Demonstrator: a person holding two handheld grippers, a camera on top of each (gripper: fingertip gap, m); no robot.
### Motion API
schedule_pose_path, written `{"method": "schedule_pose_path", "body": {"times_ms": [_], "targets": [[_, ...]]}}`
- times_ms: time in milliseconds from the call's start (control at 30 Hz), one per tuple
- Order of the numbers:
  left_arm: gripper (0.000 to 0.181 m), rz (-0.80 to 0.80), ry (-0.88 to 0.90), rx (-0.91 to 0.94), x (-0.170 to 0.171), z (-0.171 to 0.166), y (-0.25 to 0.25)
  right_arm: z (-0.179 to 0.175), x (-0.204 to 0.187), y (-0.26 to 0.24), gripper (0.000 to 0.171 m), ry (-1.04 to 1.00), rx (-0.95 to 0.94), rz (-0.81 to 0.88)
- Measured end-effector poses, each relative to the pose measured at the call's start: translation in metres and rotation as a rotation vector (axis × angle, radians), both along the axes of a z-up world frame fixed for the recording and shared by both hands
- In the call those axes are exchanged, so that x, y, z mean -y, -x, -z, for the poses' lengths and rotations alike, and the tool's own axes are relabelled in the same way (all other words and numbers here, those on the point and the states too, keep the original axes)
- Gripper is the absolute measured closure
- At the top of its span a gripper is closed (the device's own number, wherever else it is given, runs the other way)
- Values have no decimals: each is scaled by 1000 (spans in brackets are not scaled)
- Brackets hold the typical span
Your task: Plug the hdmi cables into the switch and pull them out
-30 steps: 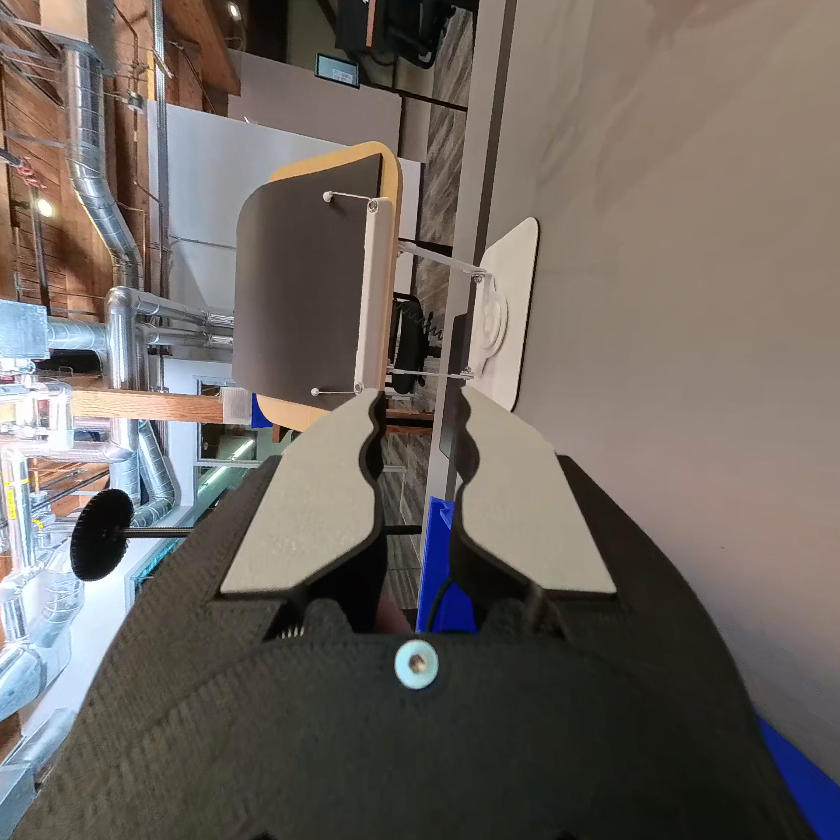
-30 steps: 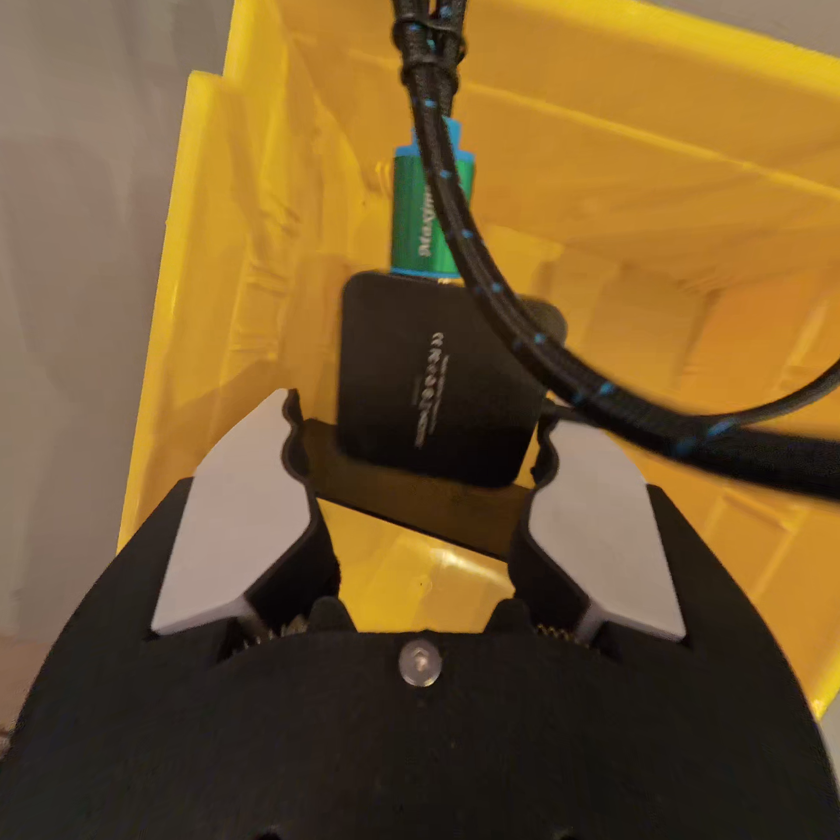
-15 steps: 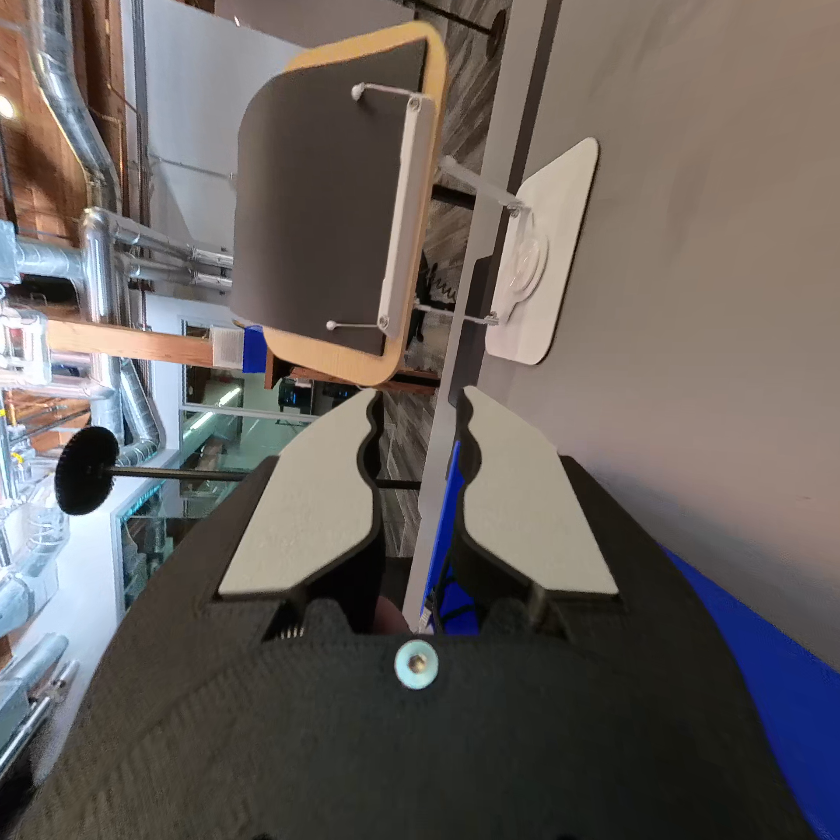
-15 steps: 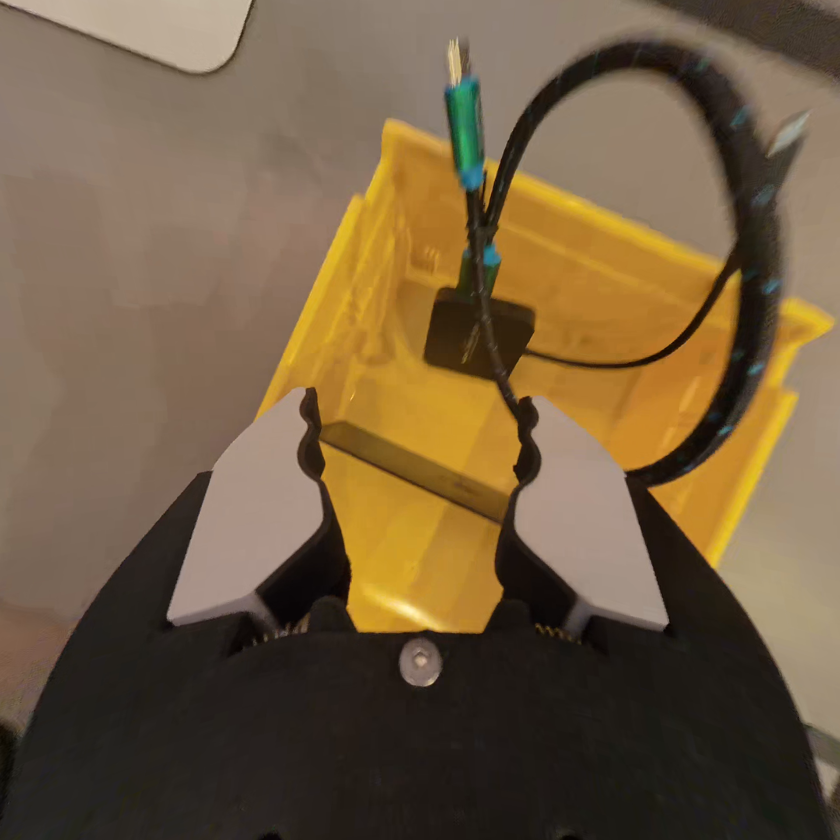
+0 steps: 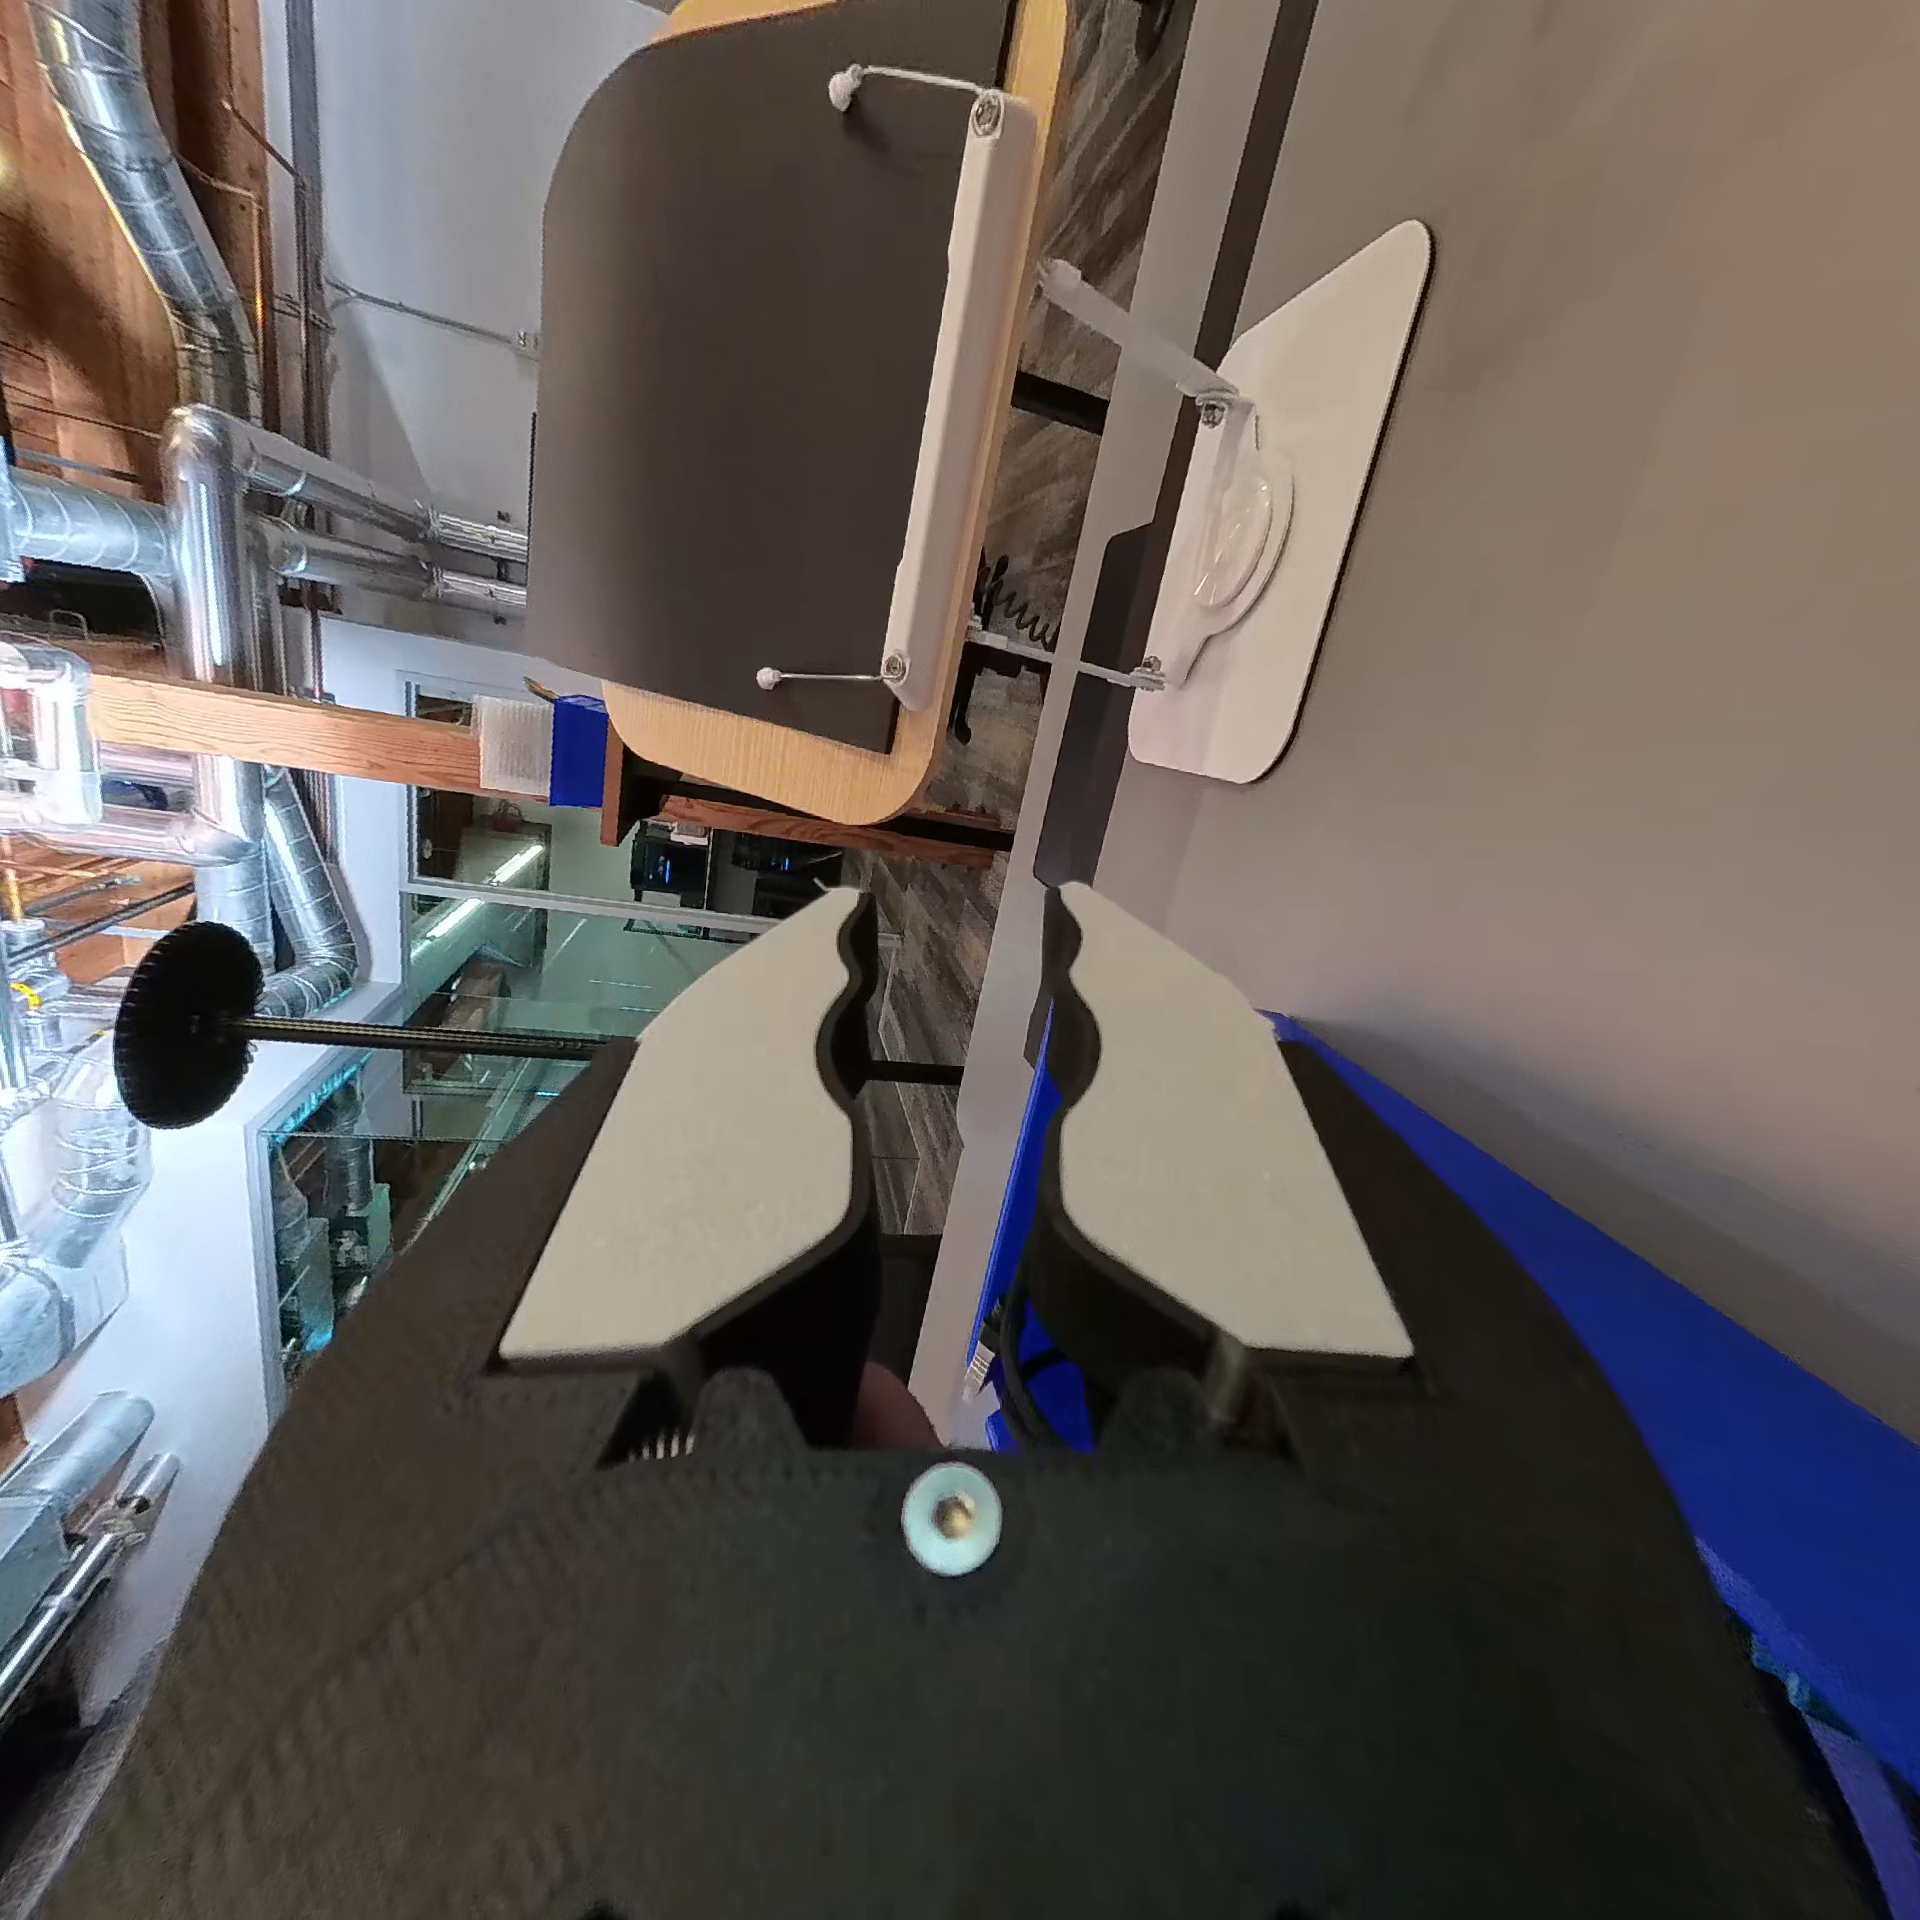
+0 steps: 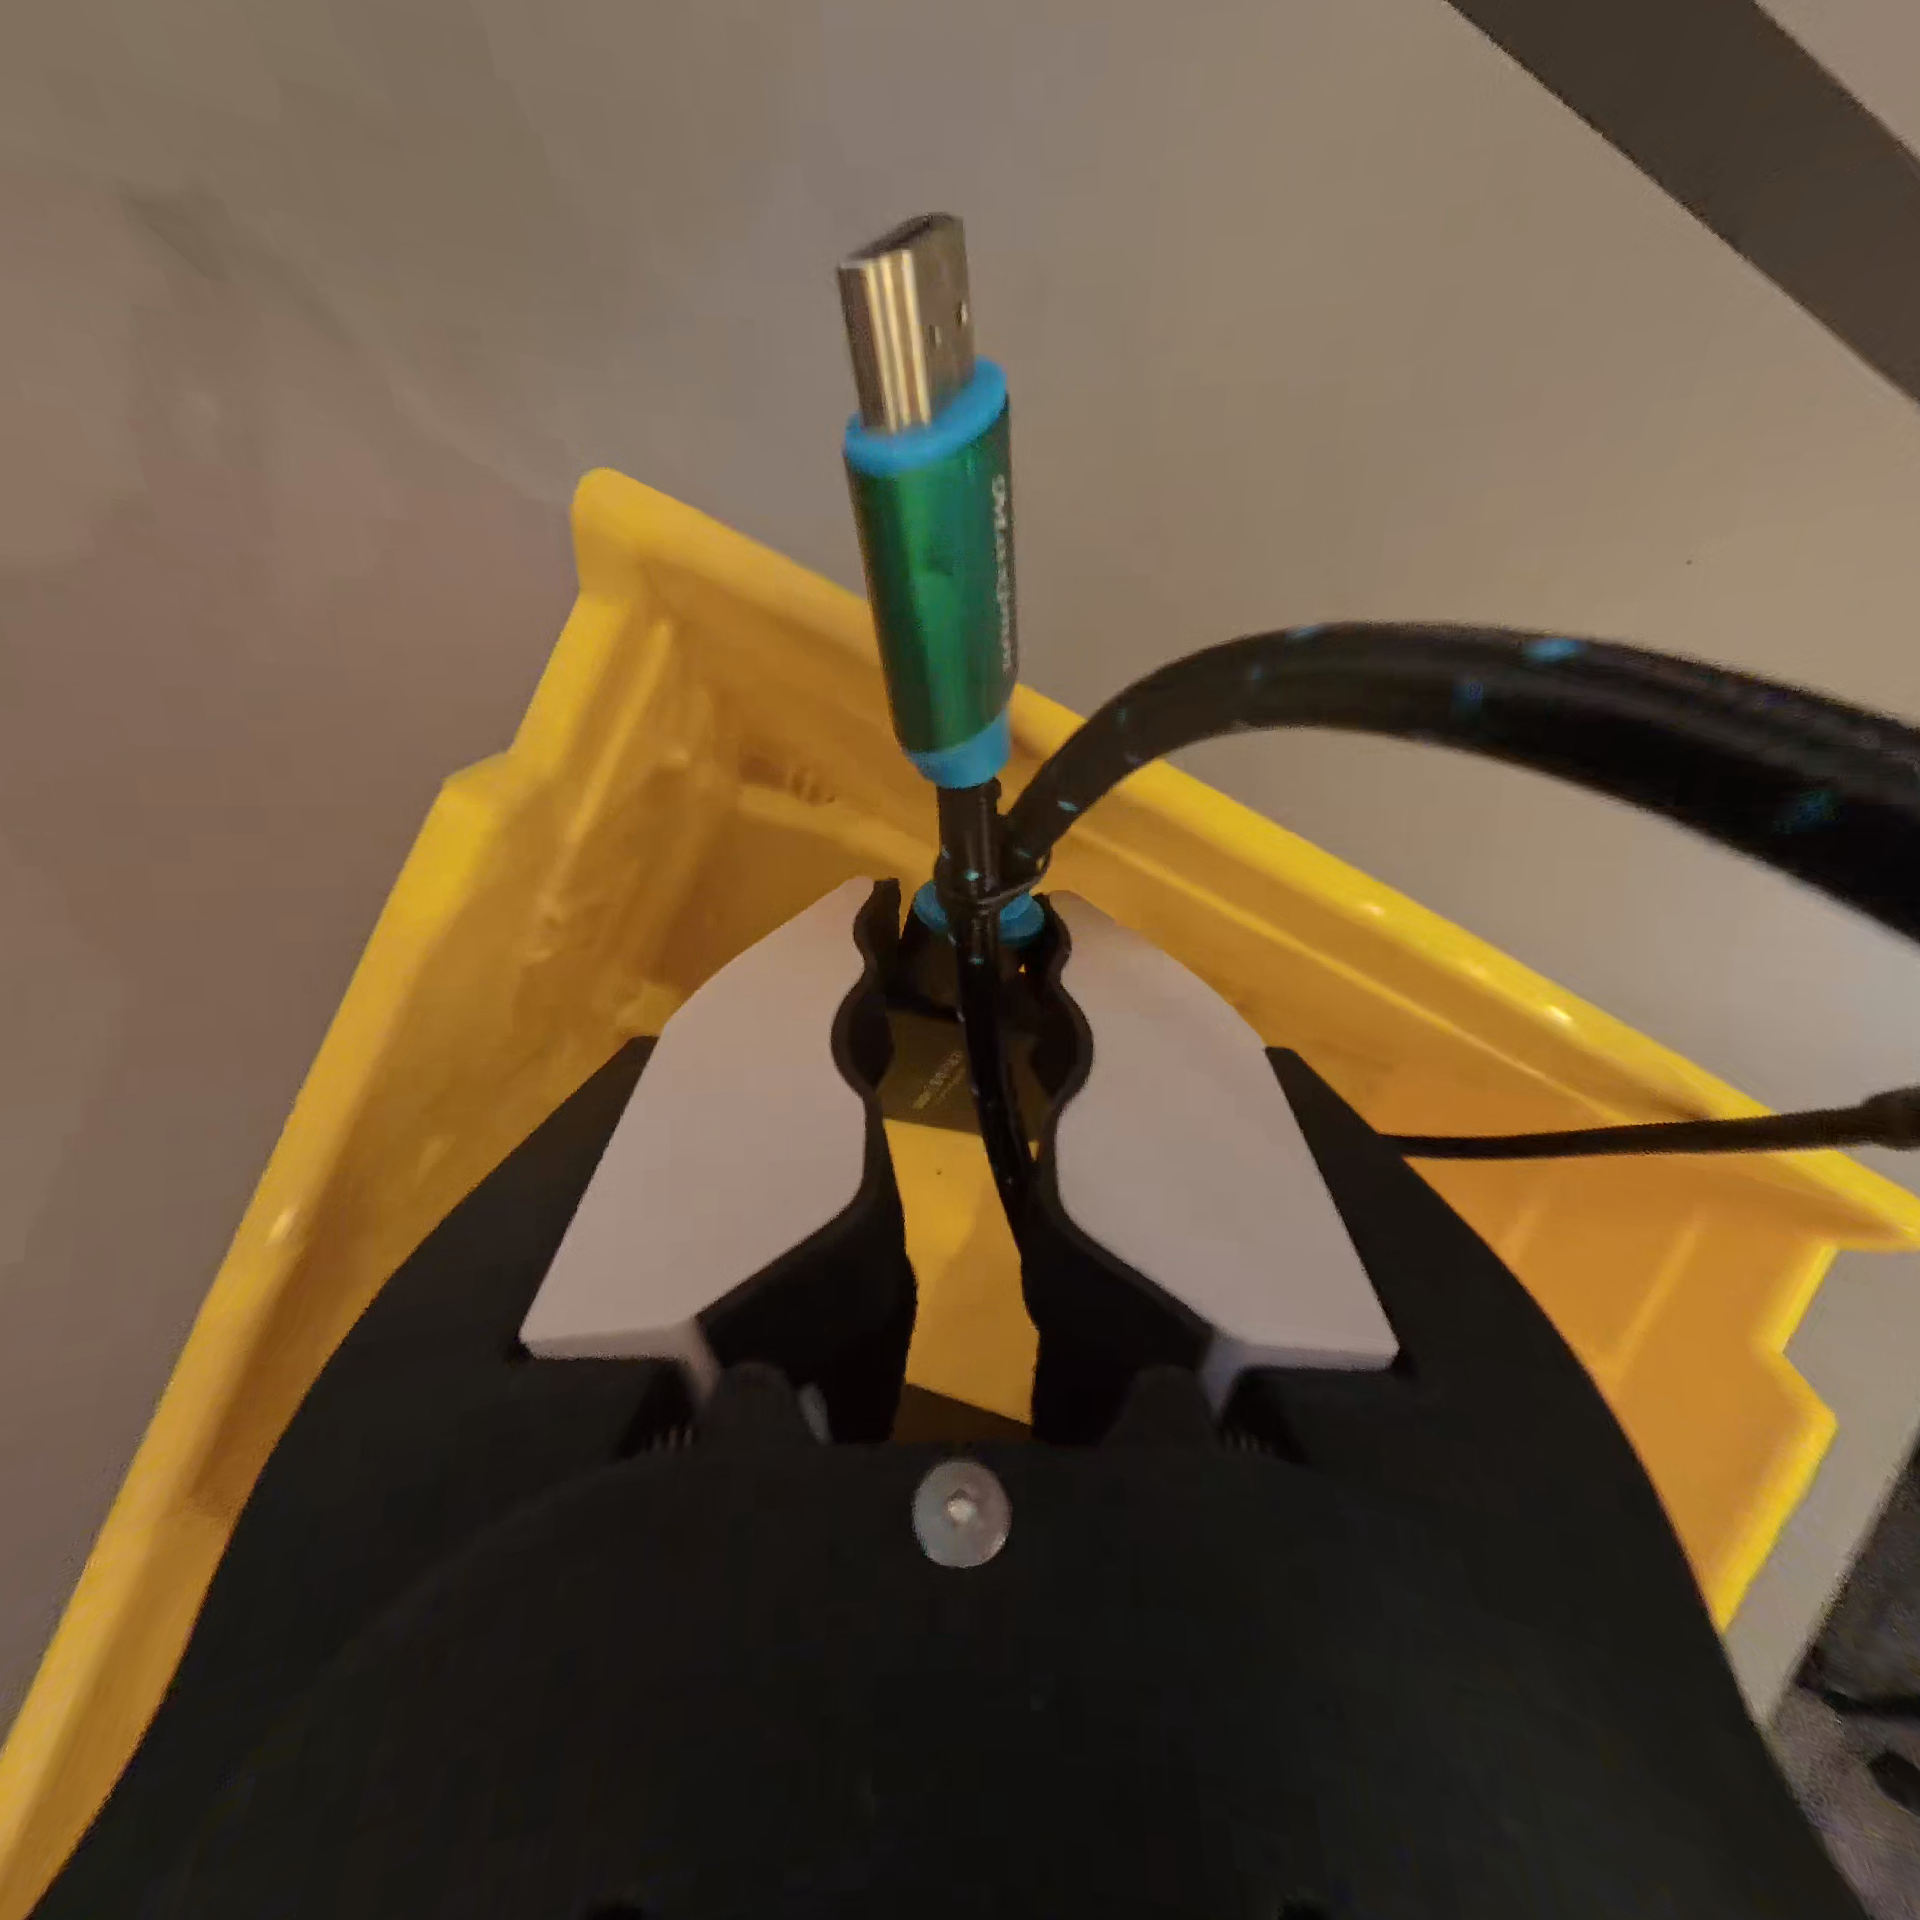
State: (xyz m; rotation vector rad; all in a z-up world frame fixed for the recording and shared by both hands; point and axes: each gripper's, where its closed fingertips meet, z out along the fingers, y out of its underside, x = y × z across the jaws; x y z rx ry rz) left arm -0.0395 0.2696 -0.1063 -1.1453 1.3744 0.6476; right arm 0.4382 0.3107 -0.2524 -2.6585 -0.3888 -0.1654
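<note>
Since half a second ago the right gripper (image 6: 961, 925) has closed in from high above the yellow bin (image 6: 499, 935) and now clamps the plug of the HDMI cable (image 6: 1455, 675). A free green connector (image 6: 935, 561) points to 12 o'clock. The braided cord looks stiff and springy; the rigid shell is probably the best hold. The left gripper (image 5: 961, 920) is slightly parted, empty.

A green HDMI plug (image 6: 940, 582) with blue collars and a bare metal tip stood free above the yellow bin (image 6: 499, 935), its black blue-flecked braided cable (image 6: 1455, 686) looping right, while the black switch (image 6: 930, 1091) showed partly, low behind a second blue-collared plug (image 6: 971, 920).
</note>
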Motion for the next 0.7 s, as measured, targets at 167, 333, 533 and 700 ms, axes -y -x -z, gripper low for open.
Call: {"method": "schedule_pose_path", "body": {"times_ms": [167, 333, 533, 700], "targets": [[152, -13, 6, -1, -5, 2, 6, -23, 14, -2, 150, 60, -70, 30], [152, -22, 7, 3, -7, 0, 10, -59, 46, -7, 150, 214, -45, 56], [152, -24, 10, -7, -5, 1, 9, -28, 50, -5, 150, 363, -143, 126], [152, -30, 16, -8, -5, 0, 11, 28, 55, -3, 150, 491, -178, 161]]}}
